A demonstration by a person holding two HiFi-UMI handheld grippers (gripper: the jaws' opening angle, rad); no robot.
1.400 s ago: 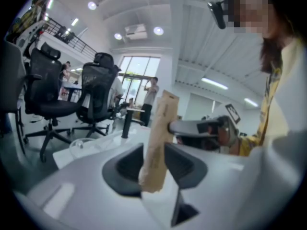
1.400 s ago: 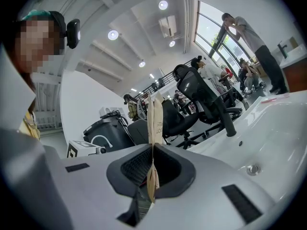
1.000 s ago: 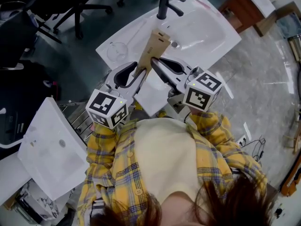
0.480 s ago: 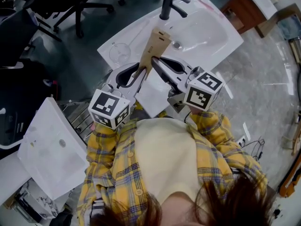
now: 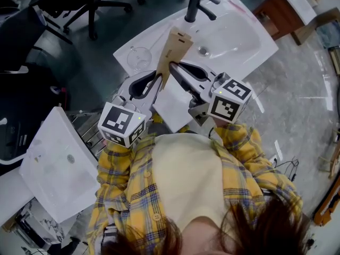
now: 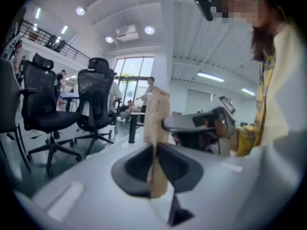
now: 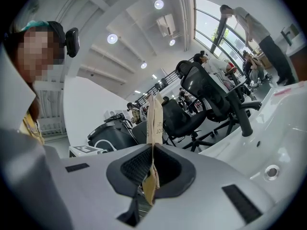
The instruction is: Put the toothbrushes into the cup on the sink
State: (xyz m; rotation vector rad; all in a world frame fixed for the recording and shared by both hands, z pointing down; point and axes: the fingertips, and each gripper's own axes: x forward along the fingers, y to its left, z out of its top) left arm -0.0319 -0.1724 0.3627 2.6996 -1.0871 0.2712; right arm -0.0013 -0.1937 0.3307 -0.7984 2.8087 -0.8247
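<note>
Left gripper (image 6: 154, 152) jaws just closed onto carton (image 5: 174, 47); right gripper (image 7: 152, 153) clamped on same carton; sink (image 5: 236, 31) beyond, cup (image 5: 139, 57) at its left.

Brown cardboard toothbrush pack (image 5: 173, 51) aloft, tilted, clear cup (image 5: 139, 58) upright on sink (image 5: 241, 36)

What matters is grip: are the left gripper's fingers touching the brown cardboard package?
Touching. Left gripper view: left gripper's fingers, just closed further, pinch the brown cardboard package.

The white sink (image 5: 236, 41) carries a clear cup (image 5: 139, 58).
</note>
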